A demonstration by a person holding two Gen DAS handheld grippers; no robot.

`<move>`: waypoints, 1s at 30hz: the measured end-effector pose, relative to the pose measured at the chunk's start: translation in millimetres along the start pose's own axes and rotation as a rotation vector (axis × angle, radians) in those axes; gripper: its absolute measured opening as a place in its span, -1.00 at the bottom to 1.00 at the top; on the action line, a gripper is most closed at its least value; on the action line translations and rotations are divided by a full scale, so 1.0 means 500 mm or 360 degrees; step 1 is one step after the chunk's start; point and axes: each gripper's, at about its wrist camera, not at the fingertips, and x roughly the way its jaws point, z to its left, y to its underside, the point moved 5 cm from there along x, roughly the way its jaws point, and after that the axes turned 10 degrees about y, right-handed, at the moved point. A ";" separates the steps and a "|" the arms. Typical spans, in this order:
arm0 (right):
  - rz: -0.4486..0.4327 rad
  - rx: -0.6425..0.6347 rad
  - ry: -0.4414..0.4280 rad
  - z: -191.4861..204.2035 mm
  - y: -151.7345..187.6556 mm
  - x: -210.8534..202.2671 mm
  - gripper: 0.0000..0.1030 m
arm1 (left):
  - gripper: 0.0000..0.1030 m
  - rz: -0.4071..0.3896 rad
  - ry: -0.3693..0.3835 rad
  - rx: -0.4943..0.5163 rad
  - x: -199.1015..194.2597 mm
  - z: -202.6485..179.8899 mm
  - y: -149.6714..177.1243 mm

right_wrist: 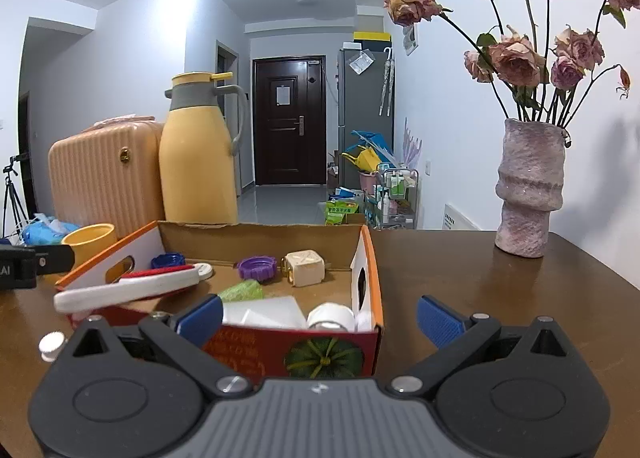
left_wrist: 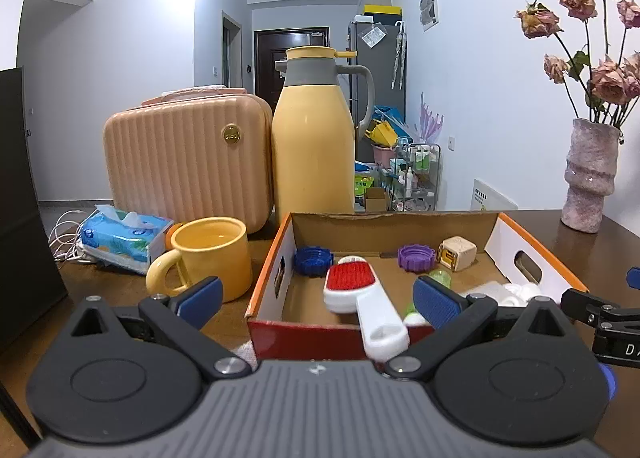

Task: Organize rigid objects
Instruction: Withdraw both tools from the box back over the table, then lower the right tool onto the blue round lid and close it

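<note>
An open cardboard box [left_wrist: 276, 258] [right_wrist: 368, 258] stands on the brown table. In it lie a blue cap [left_wrist: 313, 259], a purple cap [left_wrist: 416, 257] [right_wrist: 257, 267], a cream cube [left_wrist: 458, 253] [right_wrist: 306, 267], a green piece [right_wrist: 241, 291] and white items [right_wrist: 331, 316]. A white brush with a red pad [left_wrist: 352, 290] [right_wrist: 132, 288] leans over the box's front wall. My left gripper [left_wrist: 316, 298] is open just in front of the box, empty. My right gripper [right_wrist: 320, 314] is open at the box's front right corner, empty.
Left of the box stand a yellow mug [left_wrist: 212, 258], a tissue pack [left_wrist: 124, 236], a peach ribbed case [left_wrist: 186, 162] and a yellow thermos jug [left_wrist: 314, 138]. A pink vase with dried roses [right_wrist: 528, 186] stands at the right. A small white cap [right_wrist: 51, 345] lies on the table.
</note>
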 end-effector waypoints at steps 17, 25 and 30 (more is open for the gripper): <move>0.0091 -0.0092 0.0006 -0.010 0.091 -0.089 1.00 | 1.00 0.0073 0.0018 -0.0029 -0.093 0.025 0.085; 0.0147 -0.0115 0.0017 -0.018 0.121 -0.114 1.00 | 1.00 0.0149 0.0030 -0.0023 -0.114 0.030 0.129; 0.0194 -0.0112 0.0034 -0.029 0.139 -0.121 1.00 | 1.00 0.0218 0.0011 -0.0021 -0.120 0.041 0.167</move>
